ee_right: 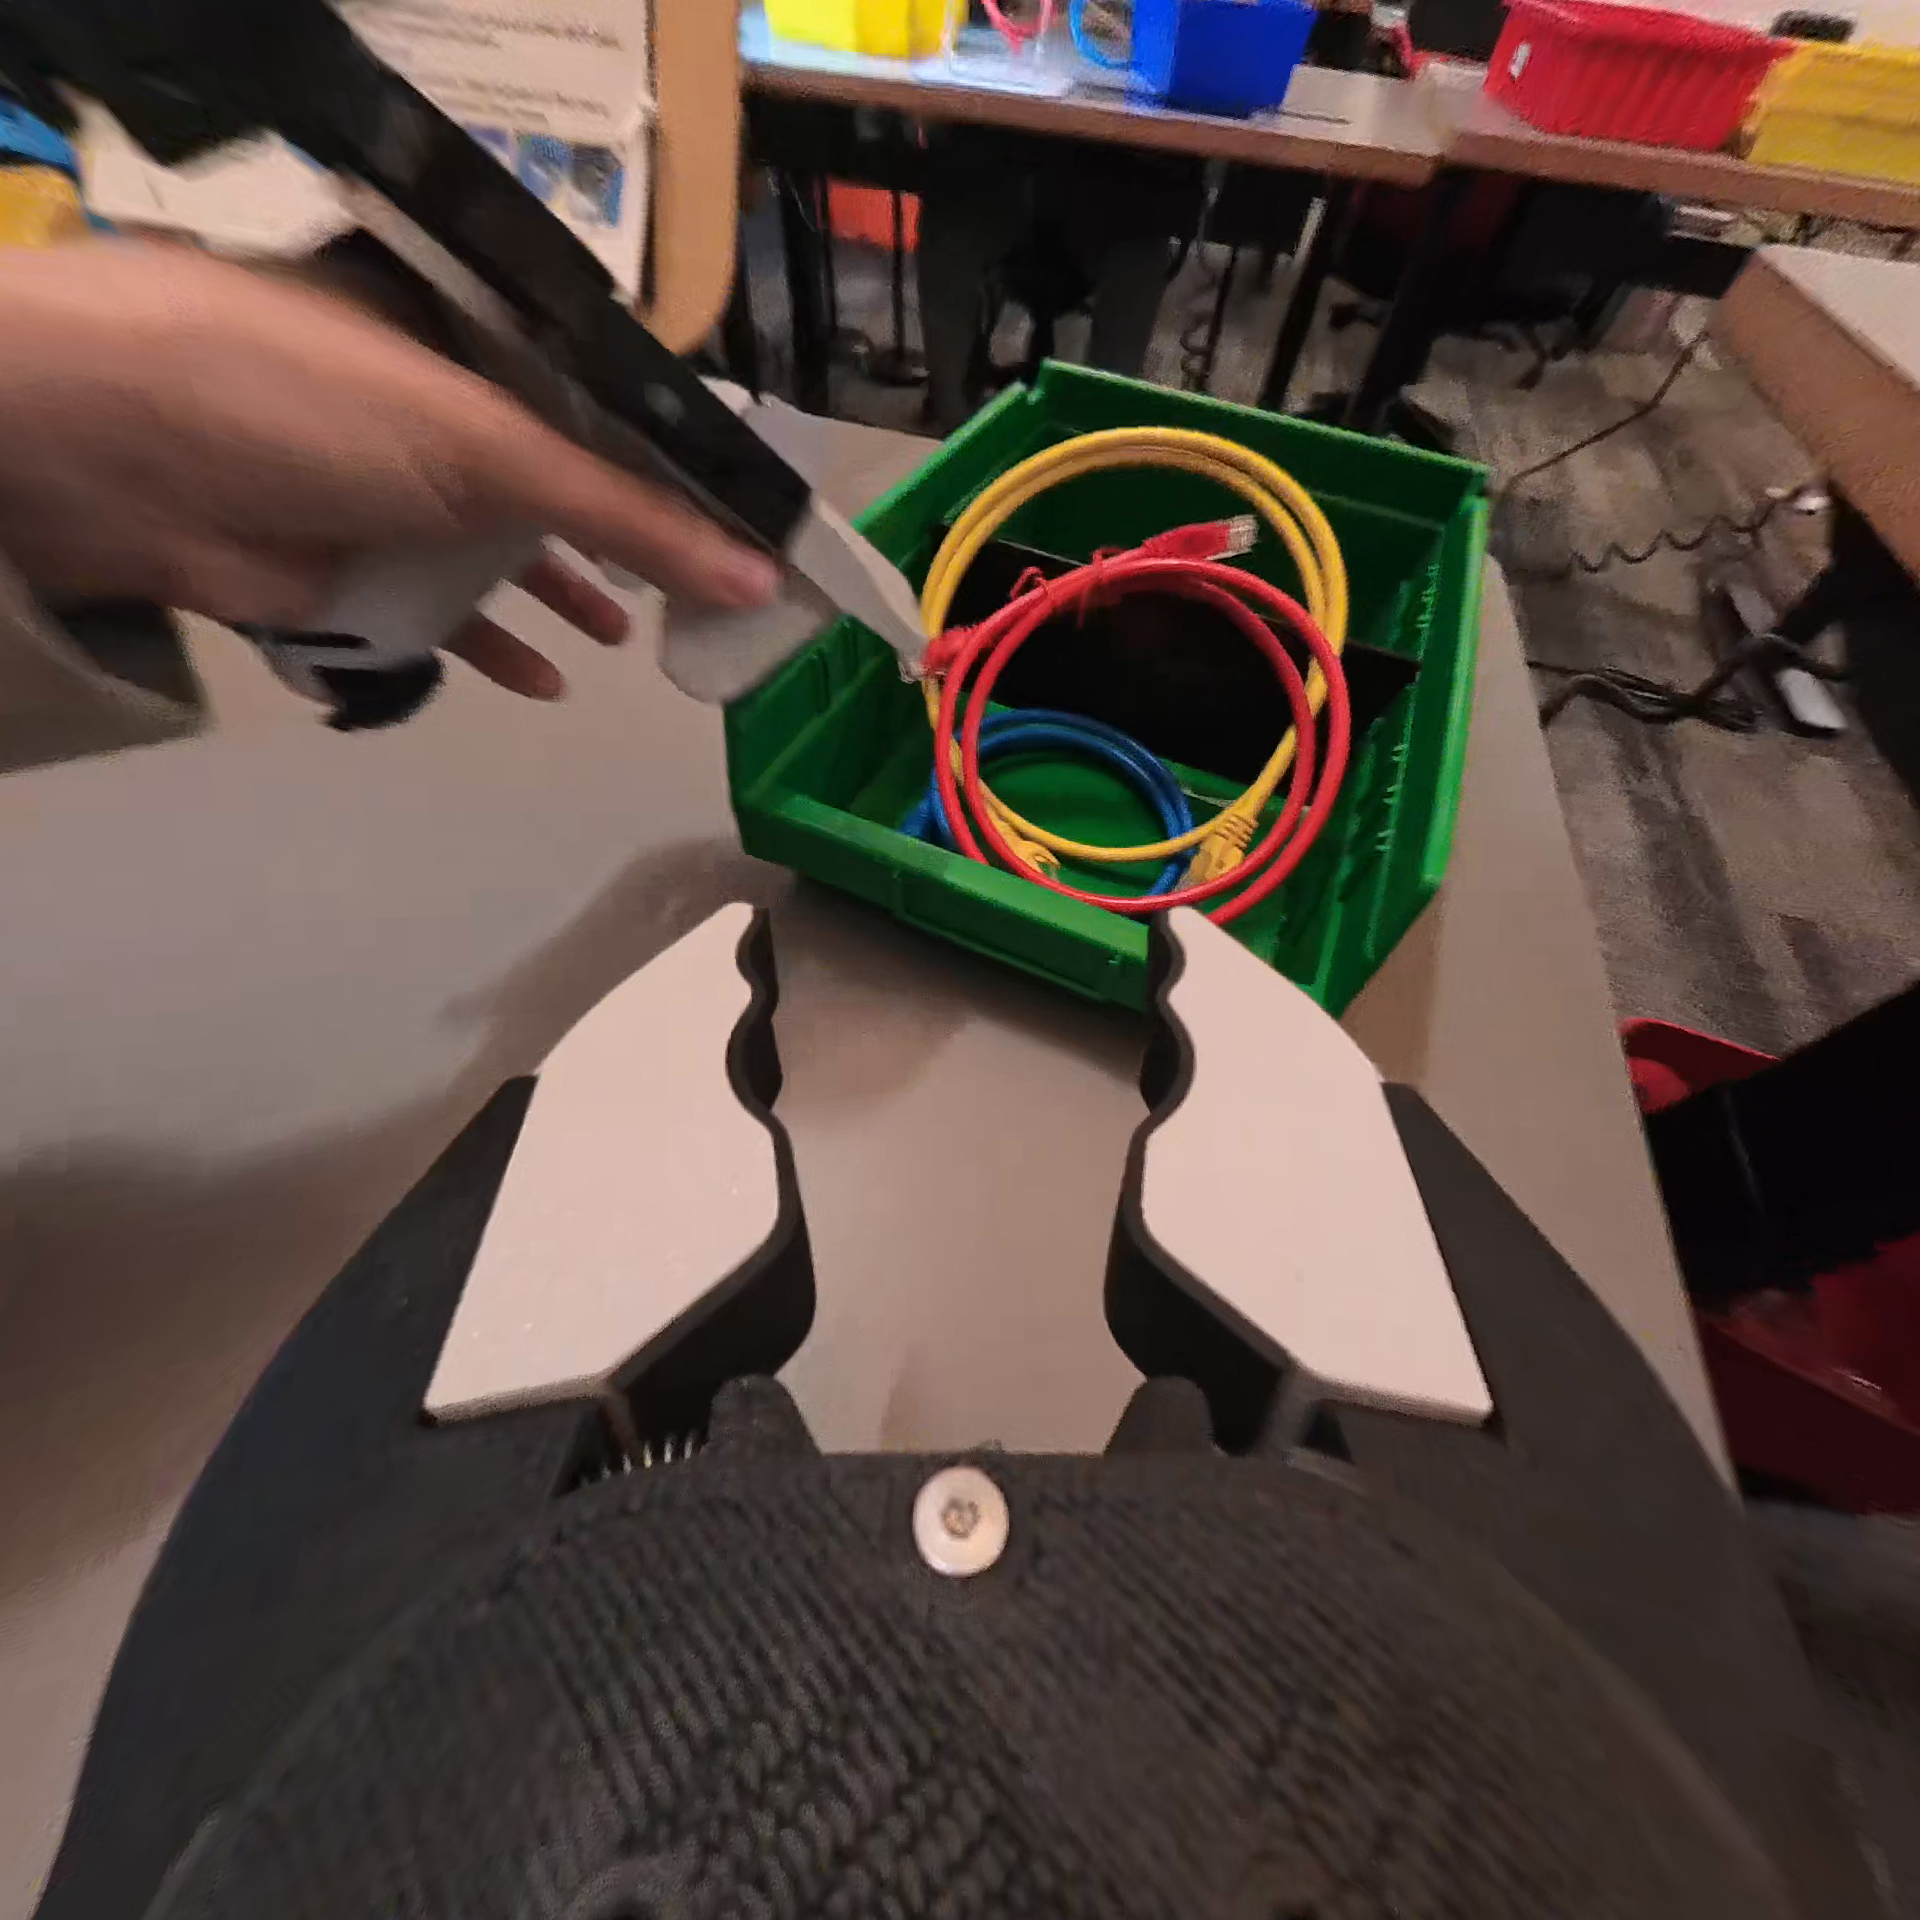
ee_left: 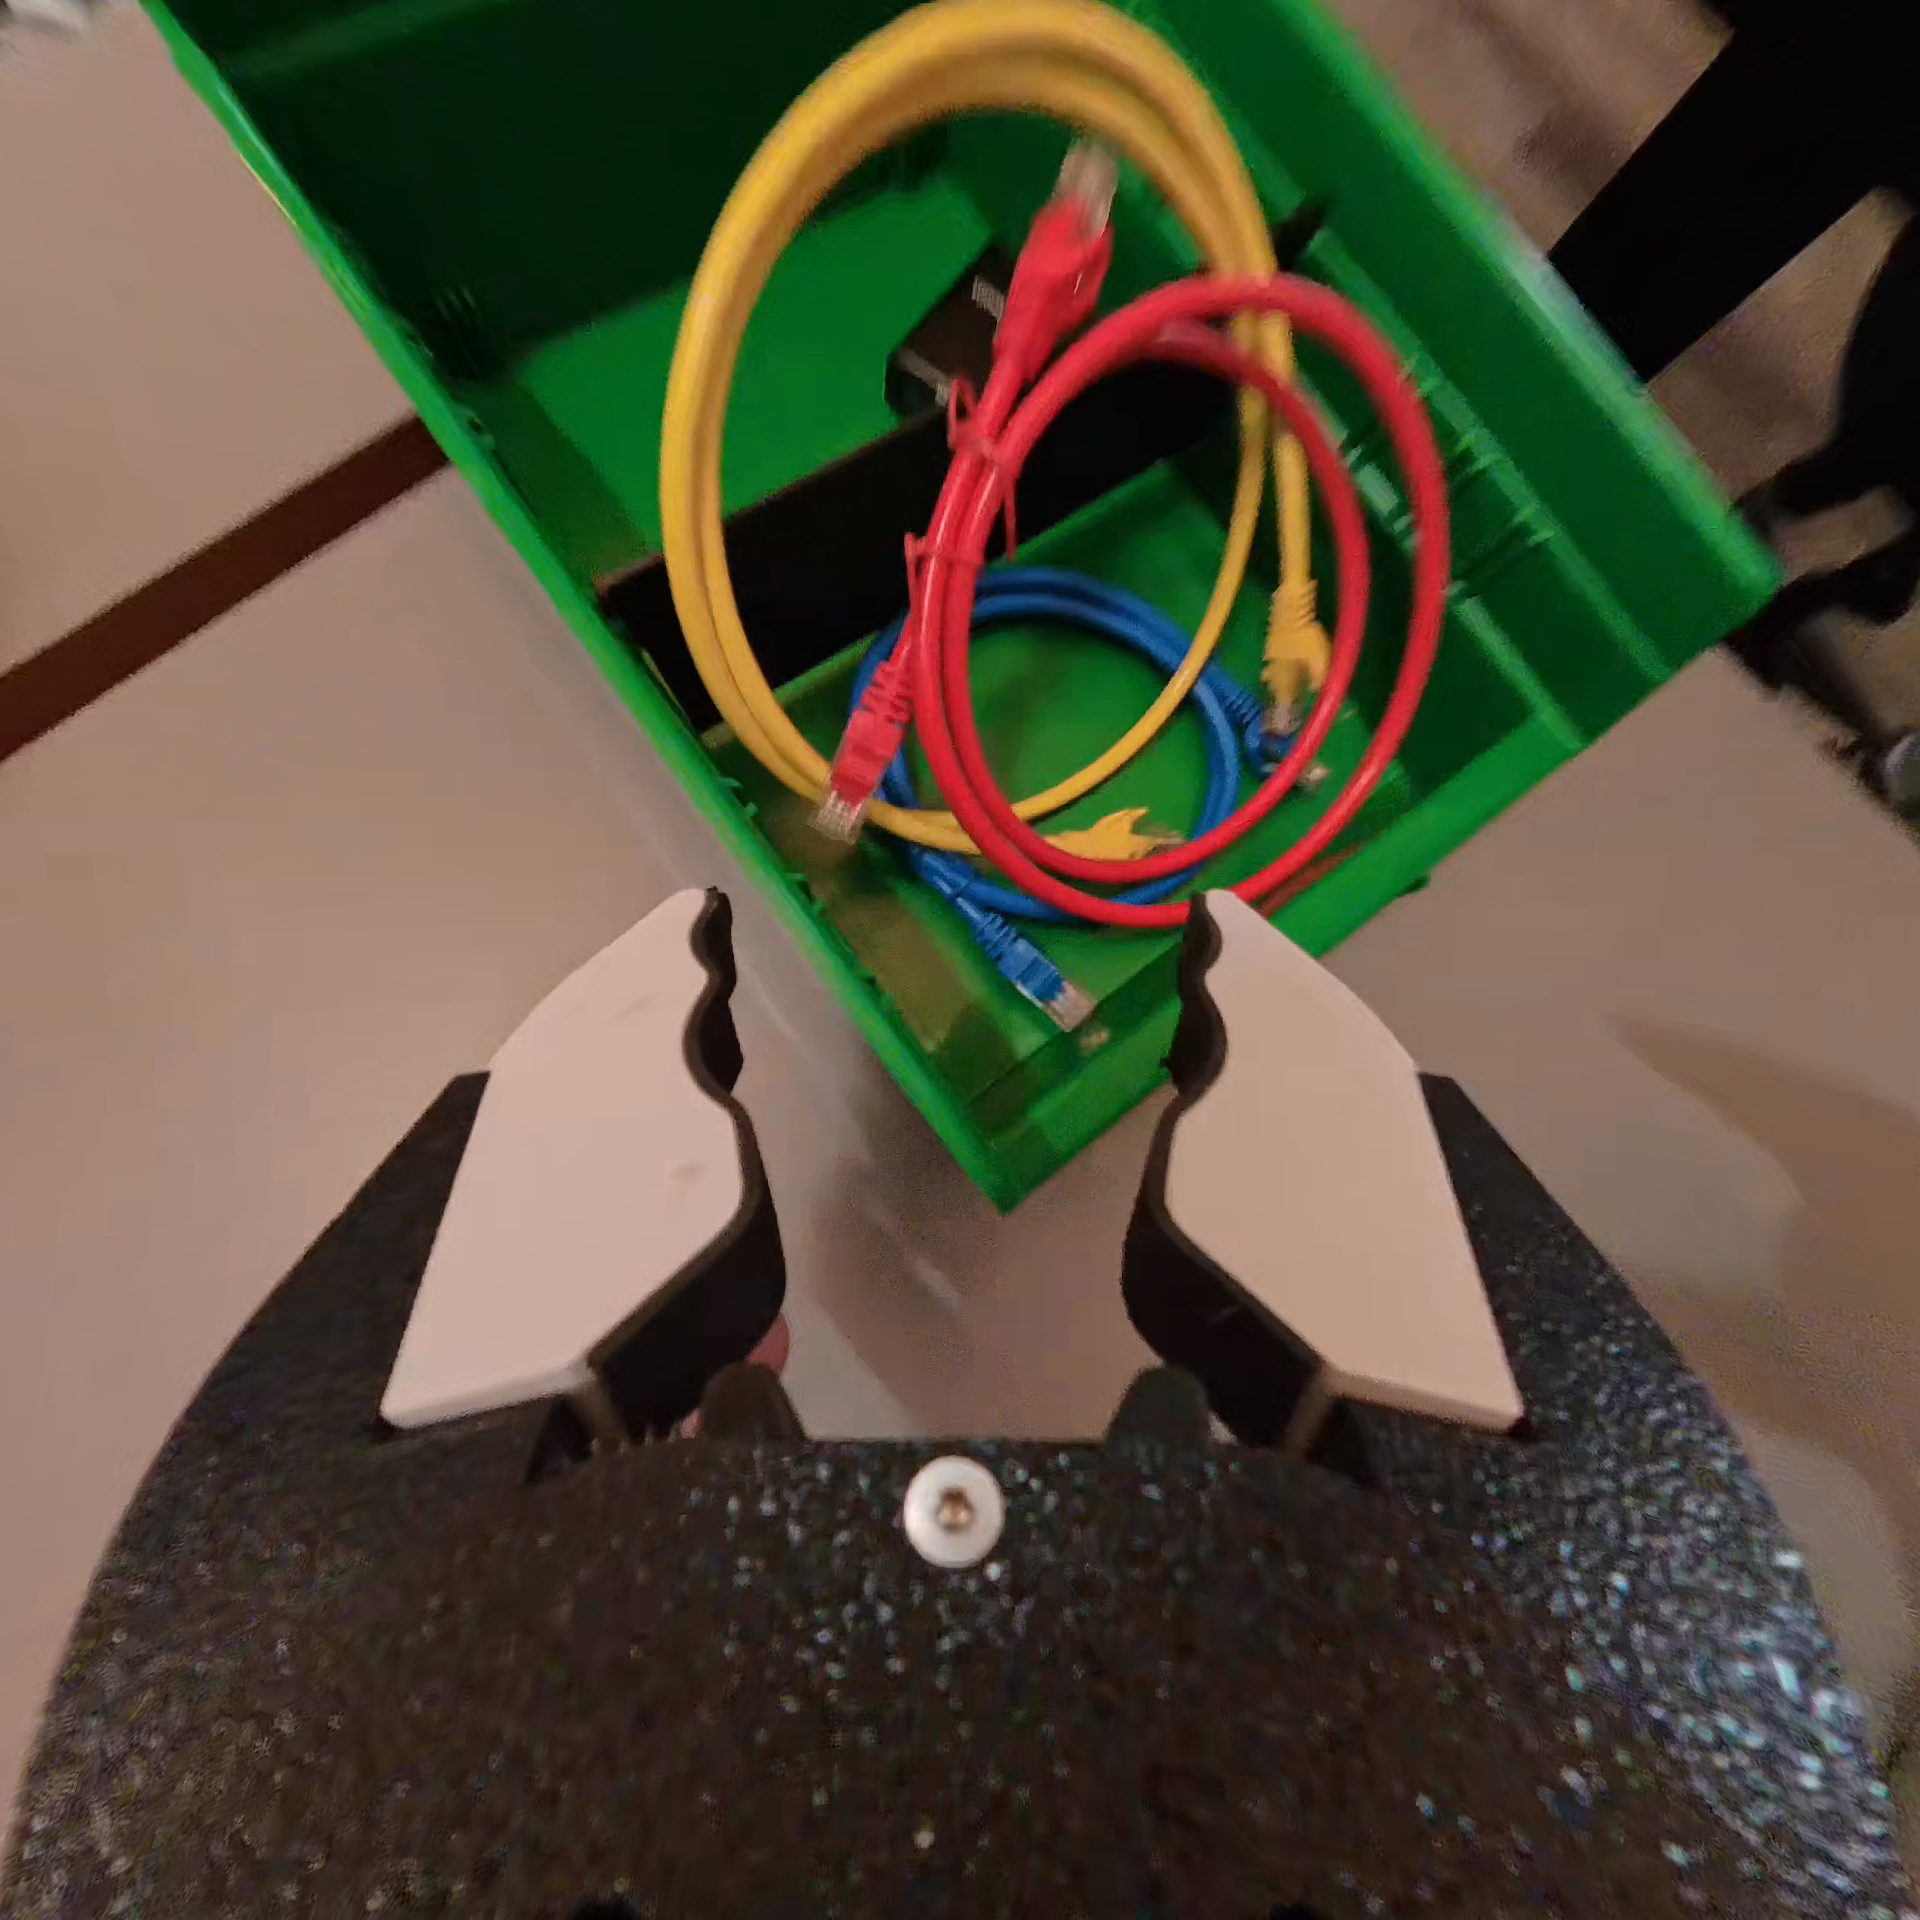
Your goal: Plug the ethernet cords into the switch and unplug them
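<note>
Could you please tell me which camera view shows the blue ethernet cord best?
The left wrist view: the blue ethernet cord lies coiled on the green bin floor, one connector plainly visible. The right wrist view shows only part of its coil behind the bin's front wall, beneath the red and yellow cords.

The left tool (ee_left: 961,914) stood open over the desk (ee_left: 260,987), nothing between its fingers. Just ahead, a green bin (ee_left: 1558,499) held coiled yellow (ee_left: 707,416), red (ee_left: 1423,540) and blue cords (ee_left: 1226,727).
</note>
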Available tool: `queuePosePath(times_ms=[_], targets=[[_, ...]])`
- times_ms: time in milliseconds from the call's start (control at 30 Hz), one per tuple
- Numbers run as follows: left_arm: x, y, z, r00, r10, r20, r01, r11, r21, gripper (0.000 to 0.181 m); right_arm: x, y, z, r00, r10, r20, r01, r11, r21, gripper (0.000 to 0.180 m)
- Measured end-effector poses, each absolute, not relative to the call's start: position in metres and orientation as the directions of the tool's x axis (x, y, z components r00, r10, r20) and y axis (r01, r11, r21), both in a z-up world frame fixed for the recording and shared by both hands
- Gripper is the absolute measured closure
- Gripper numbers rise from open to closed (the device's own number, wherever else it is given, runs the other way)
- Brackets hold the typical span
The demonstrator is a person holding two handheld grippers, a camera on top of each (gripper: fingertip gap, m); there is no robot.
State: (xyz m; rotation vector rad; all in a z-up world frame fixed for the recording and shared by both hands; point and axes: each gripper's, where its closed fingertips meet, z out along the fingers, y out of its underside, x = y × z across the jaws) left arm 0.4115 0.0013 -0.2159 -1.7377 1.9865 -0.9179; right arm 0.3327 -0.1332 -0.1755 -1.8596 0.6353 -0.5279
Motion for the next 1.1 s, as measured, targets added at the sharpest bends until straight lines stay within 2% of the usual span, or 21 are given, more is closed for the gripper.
queuePosePath(times_ms=[67, 100, 233, 267, 333, 367, 533, 667, 867, 1100], targets=[[0.42, 0.006, -0.237, -0.157, -0.983, 0.097, -0.804, 0.07, -0.591, 0.103, 0.332, -0.135, -0.18, 0.779, -0.627, 0.037, -0.207, -0.311, -0.928, 0.111], [0.424, 0.01, -0.244, -0.146, -0.988, 0.05, -0.817, 0.092, -0.57, 0.111, 0.335, -0.139, -0.184, 0.77, -0.636, 0.051, -0.214, -0.333, -0.918, 0.11], [0.437, 0.029, -0.269, -0.126, -0.986, -0.111, -0.833, 0.166, -0.527, 0.131, 0.338, -0.143, -0.193, 0.767, -0.636, 0.083, -0.219, -0.382, -0.898, 0.111], [0.44, 0.033, -0.274, -0.125, -0.982, -0.139, -0.831, 0.18, -0.527, 0.128, 0.337, -0.14, -0.192, 0.772, -0.631, 0.075, -0.219, -0.376, -0.9, 0.111], [0.447, 0.034, -0.273, -0.088, -0.994, -0.068, -0.803, 0.111, -0.586, 0.151, 0.332, -0.133, -0.189, 0.79, -0.608, 0.079, -0.2, -0.376, -0.905, 0.111], [0.447, 0.038, -0.272, -0.069, -0.997, -0.041, -0.799, 0.08, -0.596, 0.156, 0.33, -0.13, -0.188, 0.799, -0.594, 0.093, -0.184, -0.389, -0.902, 0.11], [0.412, 0.069, -0.271, -0.127, -0.992, -0.015, -0.797, 0.111, -0.594, 0.165, 0.323, -0.127, -0.18, 0.806, -0.576, 0.138, -0.141, -0.414, -0.899, 0.109], [0.345, 0.105, -0.27, -0.185, -0.982, 0.023, -0.787, 0.134, -0.603, 0.167, 0.316, -0.115, -0.17, 0.817, -0.564, 0.124, -0.128, -0.386, -0.914, 0.111], [0.192, 0.167, -0.268, -0.219, -0.975, 0.041, -0.791, 0.153, -0.592, 0.168, 0.293, -0.076, -0.169, 0.854, -0.482, 0.197, -0.059, -0.464, -0.884, 0.11], [0.0, 0.234, -0.266, -0.17, -0.985, 0.031, -0.815, 0.123, -0.566, 0.168, 0.232, 0.036, -0.193, 0.954, -0.259, 0.15, 0.0, -0.5, -0.866, 0.107]])
